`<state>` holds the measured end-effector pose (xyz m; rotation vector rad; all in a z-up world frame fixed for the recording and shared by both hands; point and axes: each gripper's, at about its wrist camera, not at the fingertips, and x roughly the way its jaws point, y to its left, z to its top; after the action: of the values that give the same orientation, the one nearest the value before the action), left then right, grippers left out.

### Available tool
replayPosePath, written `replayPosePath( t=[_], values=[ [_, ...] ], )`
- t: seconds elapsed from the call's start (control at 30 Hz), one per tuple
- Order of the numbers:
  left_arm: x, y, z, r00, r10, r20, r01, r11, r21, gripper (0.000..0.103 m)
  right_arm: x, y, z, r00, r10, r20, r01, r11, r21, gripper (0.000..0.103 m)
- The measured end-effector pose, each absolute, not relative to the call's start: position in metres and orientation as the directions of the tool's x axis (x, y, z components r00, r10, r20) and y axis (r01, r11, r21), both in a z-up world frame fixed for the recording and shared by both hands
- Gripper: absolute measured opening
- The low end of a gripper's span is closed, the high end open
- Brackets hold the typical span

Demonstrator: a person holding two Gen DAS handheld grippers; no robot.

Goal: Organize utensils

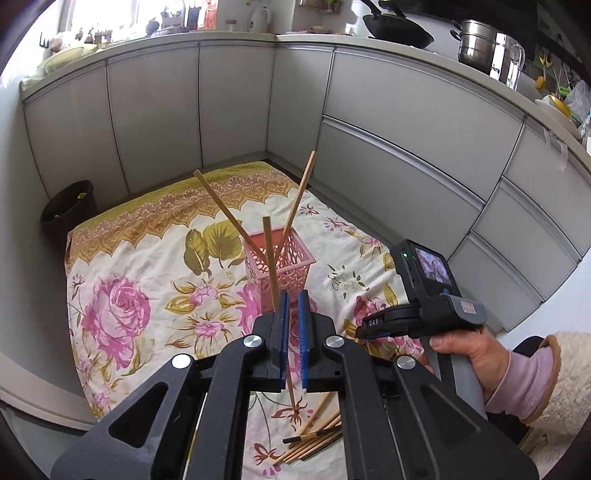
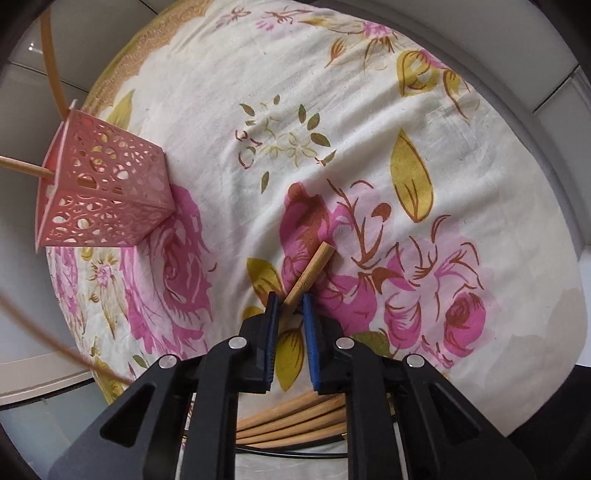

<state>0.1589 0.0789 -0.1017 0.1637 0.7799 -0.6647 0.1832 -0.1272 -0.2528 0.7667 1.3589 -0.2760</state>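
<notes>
A pink perforated holder [image 1: 279,266] stands on the flowered cloth and holds two leaning wooden chopsticks [image 1: 300,192]. My left gripper [image 1: 293,295] is shut on a third chopstick [image 1: 269,254], held upright just in front of the holder. My right gripper [image 2: 289,301] is shut on another chopstick [image 2: 313,267], low over the cloth to the right of the holder [image 2: 107,192]. The right gripper also shows in the left wrist view [image 1: 373,326]. A pile of loose chopsticks [image 1: 314,439] lies on the cloth under the grippers and also shows in the right wrist view [image 2: 291,421].
The flowered cloth [image 1: 129,295] covers a low surface in a corner of grey kitchen cabinets [image 1: 388,155]. A black bin [image 1: 68,206] stands at the far left. Pots and a pan [image 1: 399,31] sit on the counter above.
</notes>
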Motion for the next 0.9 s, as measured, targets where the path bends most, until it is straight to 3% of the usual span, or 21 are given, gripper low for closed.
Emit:
replayPosePath(
  t=[0.17,0.47,0.53,0.6,0.9],
  values=[
    [0.146,0.084,-0.098,0.587,-0.487,-0.647,0.579,0.811,-0.085,0.002,0.158,-0.115,-0.232,0.398,0.270,-0.877,0.470,0.761,0.447,0.013],
    [0.153,0.064,-0.134,0.472,-0.470,-0.746,0.587,0.799,-0.133,0.003,0.112,-0.146,-0.229,0.433,0.365,-0.824,0.507,0.657,0.558,0.010],
    [0.160,0.047,-0.149,0.428,-0.456,-0.781,0.594,0.793,-0.137,0.008,0.111,-0.161,-0.231,0.432,0.365,-0.825,0.532,0.635,0.560,0.010],
    [0.166,0.028,-0.165,0.373,-0.435,-0.820,0.612,0.779,-0.135,0.046,0.107,-0.174,-0.237,0.422,0.368,-0.829,0.564,0.610,0.557,0.010],
    [0.202,-0.067,-0.222,0.299,-0.230,-0.926,0.682,0.731,0.039,0.049,0.106,-0.226,-0.256,0.404,0.376,-0.834,0.619,0.559,0.551,0.010]
  ],
)
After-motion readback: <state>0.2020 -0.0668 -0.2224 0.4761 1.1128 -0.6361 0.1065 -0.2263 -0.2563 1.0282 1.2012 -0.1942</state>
